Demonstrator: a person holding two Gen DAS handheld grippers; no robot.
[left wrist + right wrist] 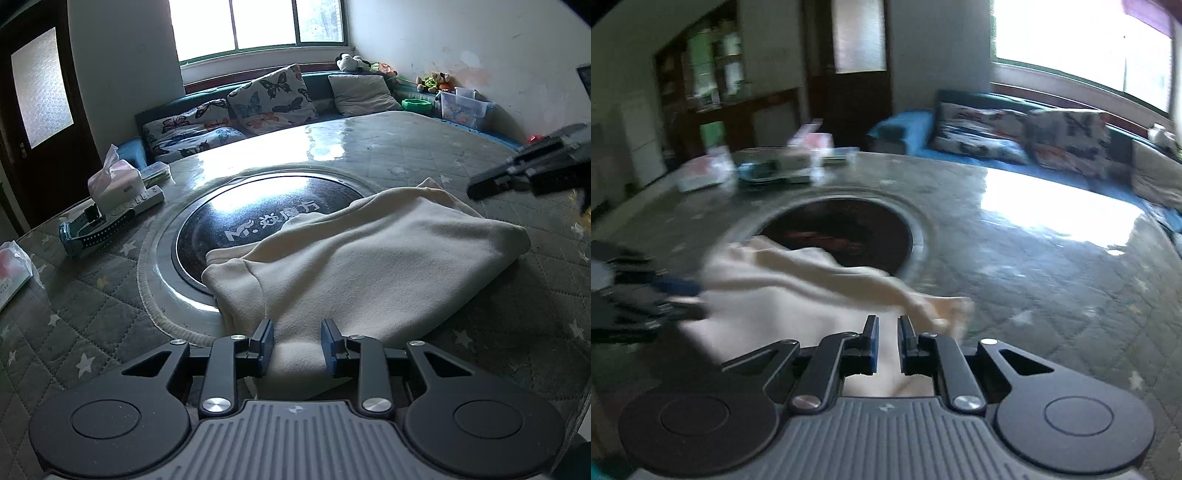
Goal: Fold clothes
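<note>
Cream garment (369,258) lies bunched on the worktop (110,314), part of it draped over the dark round hob (266,210) in the middle, near edge running toward me; looks doubled over in at least 1 layer, a sleeve or cuff end (229,269) poking out on the left side

My left hand-held gripper (297,345) sits low at the near edge of the cloth, jaws apart with cream fabric showing in the gap; pads don't look pressed onto it, so I read it as open and lined up on the edge, not holding. Low placement makes sense: an edge lying flat on the worktop can only be taken from that height

My right hand-held gripper (887,341) is over the cloth's other side, jaws parted by a narrower gap, fabric visible between and behind them; this view is motion-blurred so I can't tell if any cloth is pinched. The left wrist view shows it off to the right (517,173), above the worktop, clear of the garment

2 grippers at 2 spots on 1 edge suits lifting that edge evenly for a fold

Tissue box (114,184) and remote (144,201) sit well apart at far left, out of the way
</note>
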